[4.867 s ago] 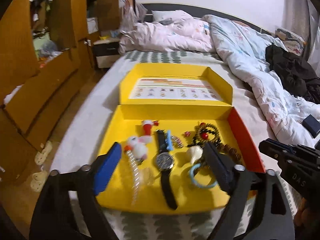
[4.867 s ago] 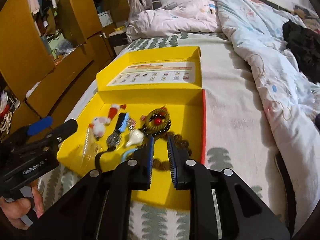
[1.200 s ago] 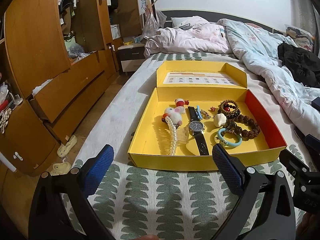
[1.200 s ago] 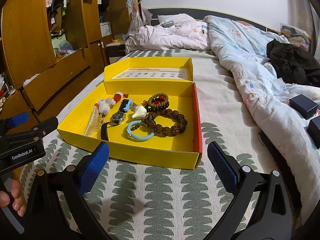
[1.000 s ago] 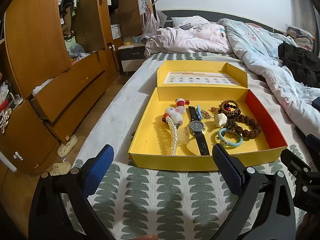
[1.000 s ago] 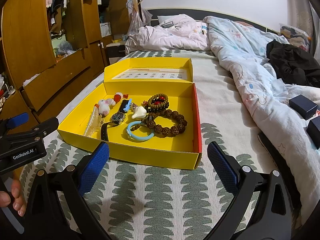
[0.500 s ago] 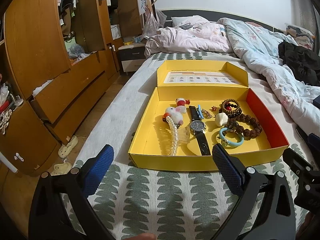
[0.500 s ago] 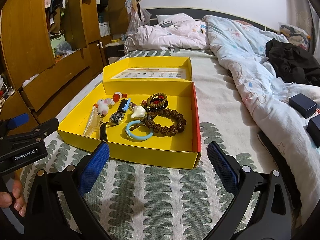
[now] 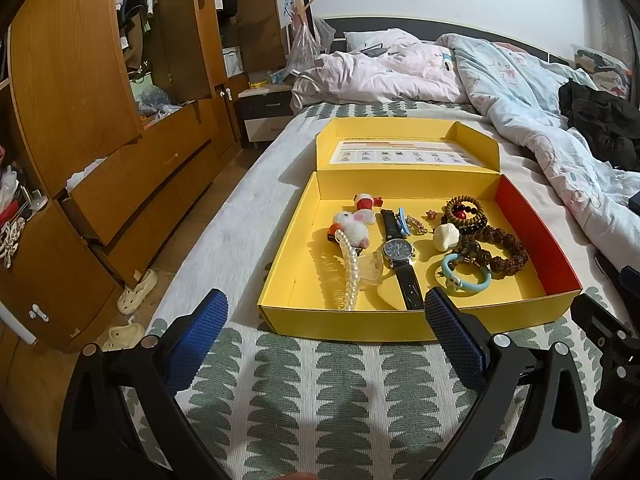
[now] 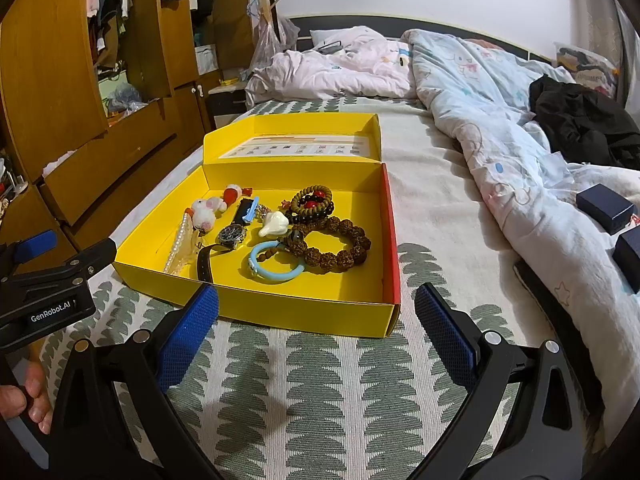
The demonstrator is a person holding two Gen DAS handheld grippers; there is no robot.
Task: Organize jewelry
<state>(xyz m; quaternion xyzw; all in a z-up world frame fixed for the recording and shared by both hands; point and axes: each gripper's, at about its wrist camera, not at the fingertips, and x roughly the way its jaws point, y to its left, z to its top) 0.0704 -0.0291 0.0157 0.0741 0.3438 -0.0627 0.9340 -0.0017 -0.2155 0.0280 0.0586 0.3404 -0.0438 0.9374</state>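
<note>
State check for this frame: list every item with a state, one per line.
left gripper: open, empty
right gripper: open, empty
yellow box: lid open, folded back
wristwatch: strap unfastened, lying flat
blue bracelet: loose in box
wardrobe door: open
drawers: pulled out

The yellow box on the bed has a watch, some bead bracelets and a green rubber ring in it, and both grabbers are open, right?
Almost. The rubber ring is light blue, not green; the right wrist view shows it lying beside the big brown bead bracelet. The rest holds: the watch lies in the yellow box, and the left hand-held gripper and right hand-held gripper are both open.
</note>
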